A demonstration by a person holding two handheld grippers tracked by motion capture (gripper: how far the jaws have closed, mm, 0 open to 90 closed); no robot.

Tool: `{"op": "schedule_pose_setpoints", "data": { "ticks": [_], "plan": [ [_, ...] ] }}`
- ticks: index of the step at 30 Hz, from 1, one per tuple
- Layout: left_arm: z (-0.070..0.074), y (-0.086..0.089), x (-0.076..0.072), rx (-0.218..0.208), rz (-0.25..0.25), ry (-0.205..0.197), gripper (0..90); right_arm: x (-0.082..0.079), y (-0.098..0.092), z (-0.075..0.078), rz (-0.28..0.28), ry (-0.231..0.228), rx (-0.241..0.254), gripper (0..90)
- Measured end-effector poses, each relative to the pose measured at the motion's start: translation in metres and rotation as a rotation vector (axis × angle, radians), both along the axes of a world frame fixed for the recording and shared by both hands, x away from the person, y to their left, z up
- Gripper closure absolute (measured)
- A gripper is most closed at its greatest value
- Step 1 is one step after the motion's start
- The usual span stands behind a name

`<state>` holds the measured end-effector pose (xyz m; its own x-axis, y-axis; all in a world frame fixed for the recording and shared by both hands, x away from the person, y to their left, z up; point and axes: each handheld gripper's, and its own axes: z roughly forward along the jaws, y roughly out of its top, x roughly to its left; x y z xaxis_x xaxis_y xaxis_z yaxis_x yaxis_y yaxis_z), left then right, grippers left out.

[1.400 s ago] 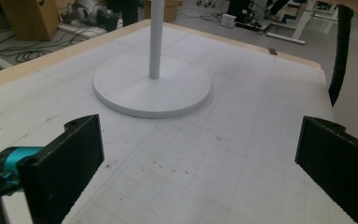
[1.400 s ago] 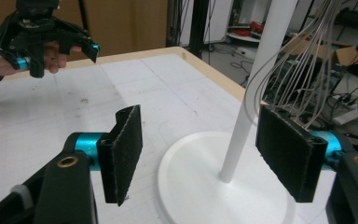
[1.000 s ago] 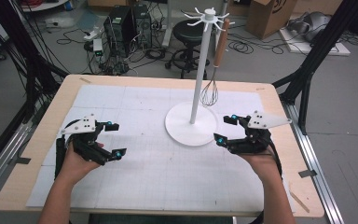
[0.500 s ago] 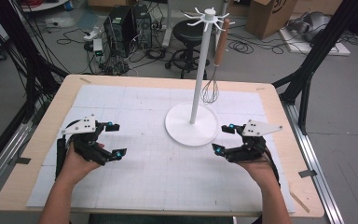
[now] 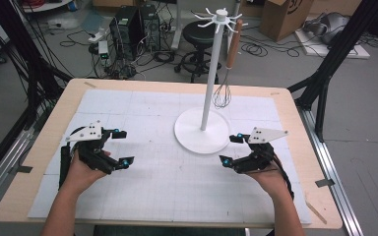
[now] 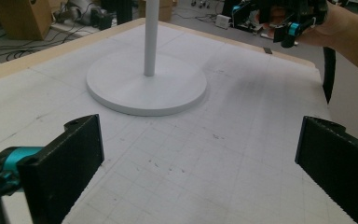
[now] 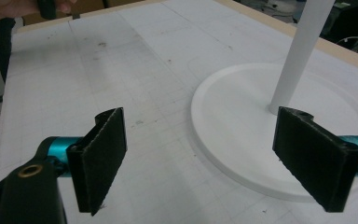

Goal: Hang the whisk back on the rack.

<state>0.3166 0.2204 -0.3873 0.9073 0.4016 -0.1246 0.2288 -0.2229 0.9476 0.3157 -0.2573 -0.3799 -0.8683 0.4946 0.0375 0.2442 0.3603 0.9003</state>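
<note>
The left gripper [image 5: 122,146] is hovering over the left half of the table [image 5: 44,147], its jaws standing wide apart with nothing between them. In the left gripper view the two black pads [image 6: 63,165] are framing bare gridded mat [image 5: 167,182], and that ground is lying open all the way ahead to the round white base [image 6: 147,88] of the stand [image 5: 211,64]. The base's near rim is sitting well ahead of the jaws, apart from them.

The right gripper [image 5: 231,149] is hanging over the right half of the table, jaws likewise spread wide and holding nothing. In the right gripper view the base [image 7: 242,140] is lying just ahead and under the right jaw, its curved rim passing between the two pads [image 7: 100,158], while the white pole is rising just beyond the right jaw. To the left of that jaw pair the mat is running bare toward the far wooden edge.

Beyond both grippers, past the pole, a whisk [image 5: 225,73] with a wooden handle is hanging from one of the stand's top hooks, its wire head dangling just above the mat behind the base, well apart from either gripper. The table's wooden border is showing around the mat on every side, and both forearms are coming in over its near edge.
</note>
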Motion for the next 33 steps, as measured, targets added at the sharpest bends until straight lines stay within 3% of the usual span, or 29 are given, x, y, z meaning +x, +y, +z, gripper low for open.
{"op": "schedule_pose_setpoints", "data": {
  "ticks": [33],
  "plan": [
    [-0.004,-0.001,0.002,0.000,0.003,0.016,1.6,0.000,-0.011,0.002,-0.029,0.004,0.043,15.9]
  ]
}}
